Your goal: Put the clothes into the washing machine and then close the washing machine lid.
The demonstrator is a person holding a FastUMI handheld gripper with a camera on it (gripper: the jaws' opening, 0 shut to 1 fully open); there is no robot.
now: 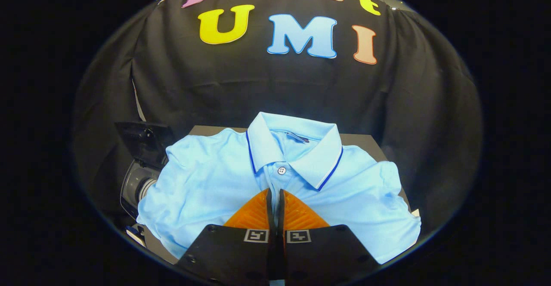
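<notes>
A light blue polo shirt [206,187] with a dark-trimmed collar lies spread flat on a dark table [361,141], collar pointing away from me. My gripper [275,191] is shut, its two fingers pressed together with only a thin slit between them. The fingertips sit over the shirt's button placket, just below the white button. I cannot tell whether any fabric is pinched between them. To the left of the shirt stands the small washing machine [135,187], its dark lid [144,141] raised and its round opening showing beside the shirt's sleeve.
The shirt covers most of the table, whose far edge and right corner show beyond it. The black cloth wall hangs close behind the table and the machine. A small white scrap [415,212] peeks out at the shirt's right edge.
</notes>
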